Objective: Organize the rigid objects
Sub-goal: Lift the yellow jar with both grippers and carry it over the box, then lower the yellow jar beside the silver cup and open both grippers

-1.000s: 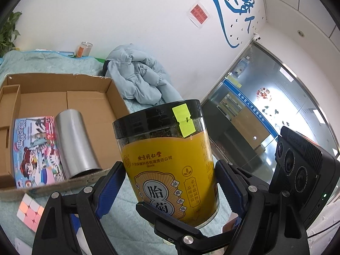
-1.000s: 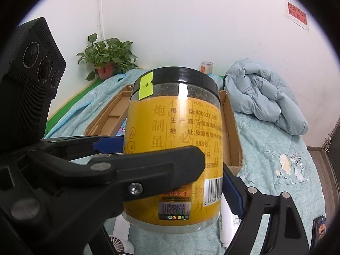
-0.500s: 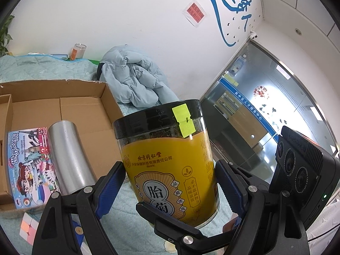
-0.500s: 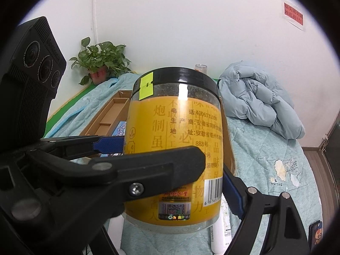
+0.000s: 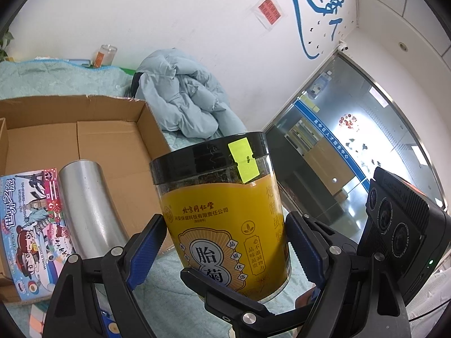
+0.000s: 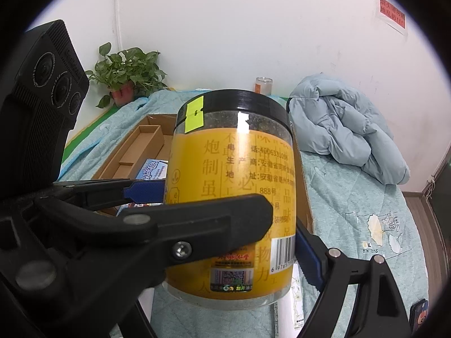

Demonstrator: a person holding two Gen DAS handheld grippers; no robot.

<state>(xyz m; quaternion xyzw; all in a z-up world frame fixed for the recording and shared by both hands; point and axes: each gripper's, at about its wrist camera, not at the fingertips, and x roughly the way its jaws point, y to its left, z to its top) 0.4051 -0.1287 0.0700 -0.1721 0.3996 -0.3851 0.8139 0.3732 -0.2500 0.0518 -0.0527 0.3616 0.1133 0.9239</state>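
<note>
A clear jar with a yellow label and black lid is held upright in the air between both grippers. My left gripper is shut on its sides with blue pads. My right gripper grips it crosswise; the jar fills that view. An open cardboard box lies behind and to the left, holding a silver cylinder and a colourful game box. The jar is near the box's right front corner.
A light blue jacket is heaped on the teal quilt behind the box. A glass jar and a potted plant stand by the wall. A white tube and coloured cube pieces lie on the quilt below.
Both grippers have carried the jar forward and left toward the box, which has slid left and nearer in the left wrist view. The grip on the jar is unchanged.
</note>
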